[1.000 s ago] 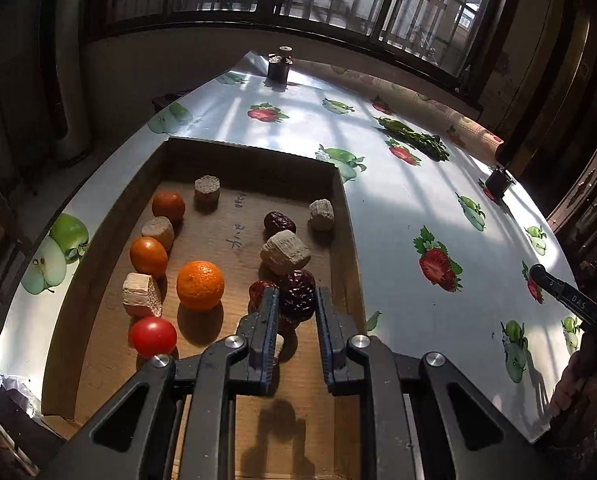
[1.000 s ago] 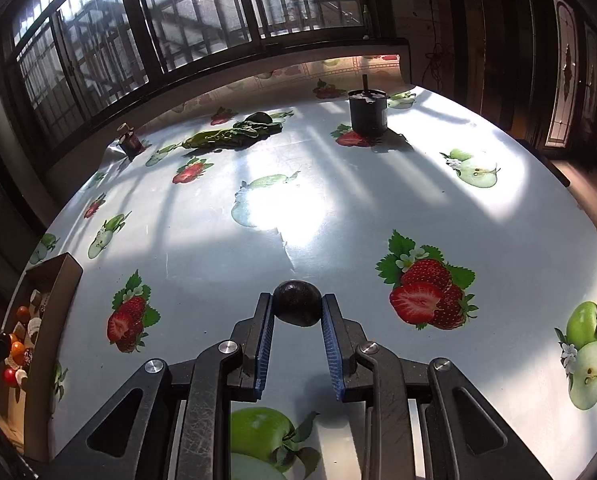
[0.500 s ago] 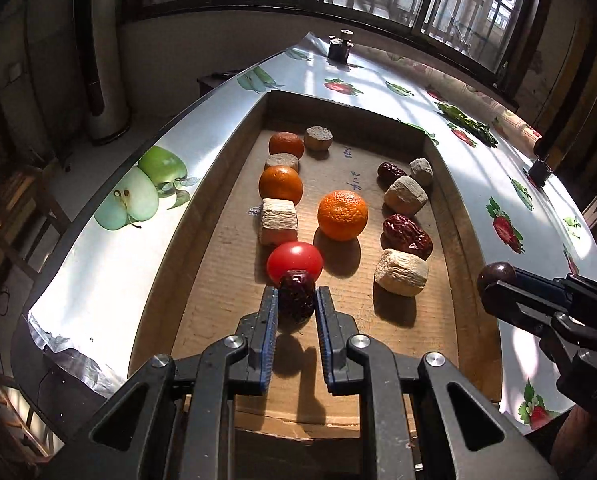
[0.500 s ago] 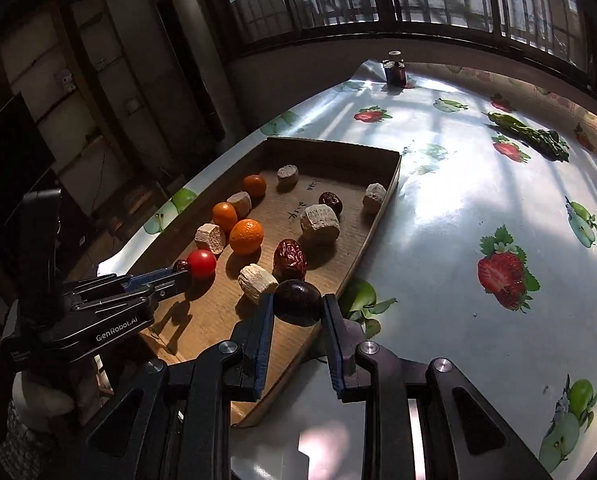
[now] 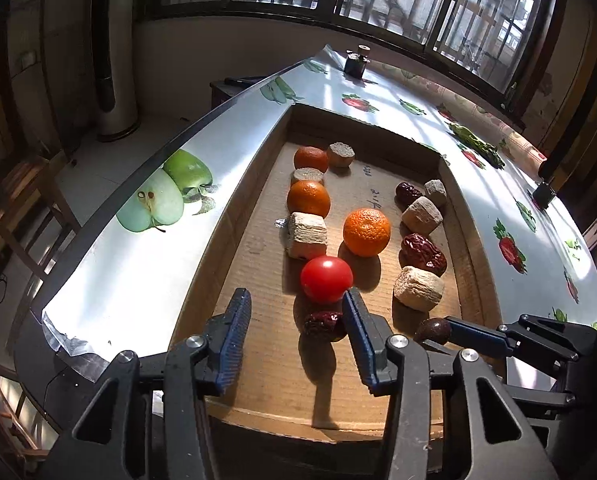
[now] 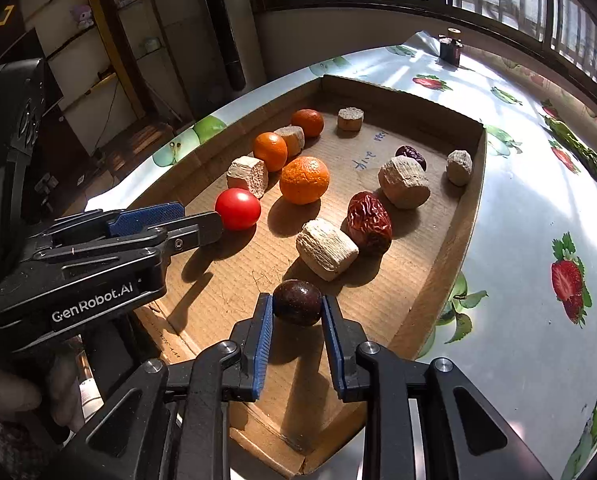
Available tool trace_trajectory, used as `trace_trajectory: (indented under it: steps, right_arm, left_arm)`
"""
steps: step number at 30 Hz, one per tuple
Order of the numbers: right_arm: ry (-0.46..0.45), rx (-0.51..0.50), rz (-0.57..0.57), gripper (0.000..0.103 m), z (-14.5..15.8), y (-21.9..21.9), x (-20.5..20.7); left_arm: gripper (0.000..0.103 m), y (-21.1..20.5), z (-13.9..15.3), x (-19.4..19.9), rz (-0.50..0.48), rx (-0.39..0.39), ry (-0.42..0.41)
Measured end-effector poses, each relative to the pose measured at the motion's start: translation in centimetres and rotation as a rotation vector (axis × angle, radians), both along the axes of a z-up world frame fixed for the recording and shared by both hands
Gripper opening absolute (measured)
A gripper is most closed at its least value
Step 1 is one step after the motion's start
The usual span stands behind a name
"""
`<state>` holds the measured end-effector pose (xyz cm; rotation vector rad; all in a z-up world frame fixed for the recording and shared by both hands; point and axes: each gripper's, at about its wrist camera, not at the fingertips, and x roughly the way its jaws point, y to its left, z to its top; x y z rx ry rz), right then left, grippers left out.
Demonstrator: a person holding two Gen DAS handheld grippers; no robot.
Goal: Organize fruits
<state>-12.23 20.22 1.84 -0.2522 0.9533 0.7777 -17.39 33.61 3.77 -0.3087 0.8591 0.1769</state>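
Observation:
A shallow cardboard tray (image 5: pixel 238 240) (image 6: pixel 462 216) holds oranges, red dates, beige foam blocks and a red tomato (image 5: pixel 326 279) (image 6: pixel 237 209). My left gripper (image 5: pixel 296 320) is open; a red date (image 5: pixel 324 325) lies on the tray floor by its right finger, just in front of the tomato. My right gripper (image 6: pixel 297 312) is shut on a dark round plum-like fruit (image 6: pixel 297 302) (image 5: pixel 434 330), held low over the tray's near end, beside a foam block (image 6: pixel 326 248).
Large orange (image 5: pixel 366 232) (image 6: pixel 304 180) sits mid-tray; two smaller oranges and foam blocks line the left side. Dates and blocks line the right side. The fruit-print tablecloth (image 6: pixel 538 208) spreads to the right. A small dark jar (image 5: pixel 356 62) stands at the far corner.
My left gripper opened and let go of the red date, which now lies in front of the tomato. My right gripper brought the dark fruit over the tray's near end.

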Motion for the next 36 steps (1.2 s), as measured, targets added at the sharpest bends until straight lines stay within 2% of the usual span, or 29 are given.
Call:
trace_trajectory:
  steps: [2,4,8,15,20,31,36]
  right_arm:
    - [0.004,0.008,-0.005,0.032,0.1,-0.1,-0.1]
    - [0.005,0.027,-0.014,0.037,0.4,-0.5,-0.1]
    - [-0.006,0.085,-0.059,0.048,1.5,-2.1,-0.3]
    - [-0.077,0.139,-0.158,0.057,3.5,-5.5,-0.7]
    - [-0.103,0.152,-0.203,0.062,4.0,-7.1,-0.7]
    - [-0.092,0.160,-0.241,0.063,3.2,-9.1,-0.6]
    - [-0.095,0.164,-0.262,0.067,3.1,-9.8,-0.5]
  left_arm:
    - [0.059,0.1,0.5,-0.2,0.015,0.006,-0.011]
    - [0.061,-0.1,1.0,-0.4,0.029,0.033,-0.020]
    - [0.065,-0.9,1.8,-0.4,0.044,0.100,-0.025]
    - [0.066,-3.3,2.5,-0.2,0.026,0.210,-0.028]
    - [0.067,-4.5,2.7,0.1,0.009,0.223,-0.027]
    - [0.072,-6.4,3.2,0.7,0.002,0.233,-0.027]
    - [0.073,-7.3,3.3,1.0,-0.007,0.238,-0.030]
